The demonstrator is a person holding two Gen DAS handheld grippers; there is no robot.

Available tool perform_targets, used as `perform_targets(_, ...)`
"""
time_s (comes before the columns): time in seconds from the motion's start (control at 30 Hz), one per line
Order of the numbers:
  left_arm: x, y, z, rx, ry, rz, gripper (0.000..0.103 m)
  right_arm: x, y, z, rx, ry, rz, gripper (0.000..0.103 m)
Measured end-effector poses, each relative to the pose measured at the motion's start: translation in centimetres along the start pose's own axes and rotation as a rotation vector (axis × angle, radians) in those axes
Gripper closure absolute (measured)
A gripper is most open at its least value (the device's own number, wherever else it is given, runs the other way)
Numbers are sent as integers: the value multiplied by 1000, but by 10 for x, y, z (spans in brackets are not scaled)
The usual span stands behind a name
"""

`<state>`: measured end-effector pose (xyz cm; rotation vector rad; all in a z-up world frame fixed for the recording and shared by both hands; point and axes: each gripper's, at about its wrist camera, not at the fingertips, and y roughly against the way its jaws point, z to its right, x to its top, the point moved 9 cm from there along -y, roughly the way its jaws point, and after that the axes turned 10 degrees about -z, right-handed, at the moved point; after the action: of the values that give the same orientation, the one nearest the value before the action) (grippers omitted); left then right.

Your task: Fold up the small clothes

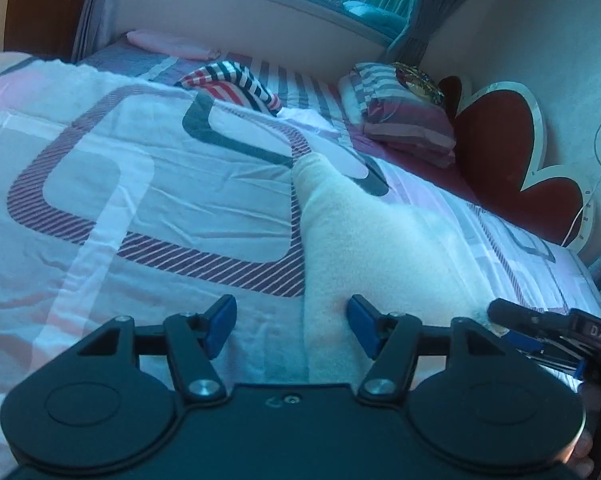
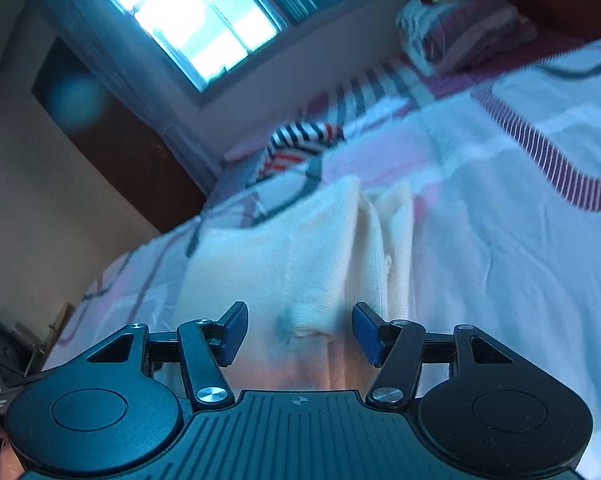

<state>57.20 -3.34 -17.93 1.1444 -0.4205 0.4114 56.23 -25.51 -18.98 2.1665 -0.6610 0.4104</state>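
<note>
Lying on the patterned bedspread (image 1: 140, 184), a cream garment (image 1: 364, 232) stretches away from both grippers, its long axis running from the near edge toward a narrow end that points at the far side of the bed. Beyond it sits a striped folded garment (image 1: 236, 84), well apart, with a stack of striped pillows (image 1: 400, 112) by the red heart-shaped headboard (image 1: 500, 152) and a pink folded cloth (image 1: 168, 42) under the window (image 2: 196, 20). Nothing lies across the cream piece. The left gripper (image 1: 292, 326) stands wide at its near left edge, one pad touching the fabric. The right gripper (image 2: 300, 332) is also wide, the cloth beneath it unpinched.
</note>
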Motion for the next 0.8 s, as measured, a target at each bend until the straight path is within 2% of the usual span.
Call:
perform_targets(0.17,-5,0,-1,-10,-21,-3,42,2,-9,-9,40,34,-39,45)
perform_targets(0.23,-6,-2,-2,-20,-18,-6,42,0,-17,-8,19,35,-73,45)
perform_targets(0.27,-5,-2,-2,-24,-17,-7,42,0,-21,-6,15,32,-82,50)
perform_targets(0.3,-3,0,-2,-26,-17,0,42,1,-22,-6,12,34,-78,64)
perform_targets(0.33,1,4,-3,-38,-10,28,44,0,-23,-7,-11,46,-84,90)
perform_targets(0.4,7,10,-5,-86,12,77,44,-1,-26,-9,-42,80,-99,90)
perform_targets(0.53,12,-5,-5,-75,-15,30,44,-5,-22,-19,-82,149,-77,90)
perform_targets(0.63,14,-7,7,-95,-52,15,44,-4,-8,-16,-88,139,-49,91)
perform_targets(0.73,13,-14,23,-68,-118,3,41,-6,-1,4,-100,97,-52,91)
perform_targets(0.8,12,-23,25,-51,-109,-15,42,-7,-2,18,-75,41,-67,91)
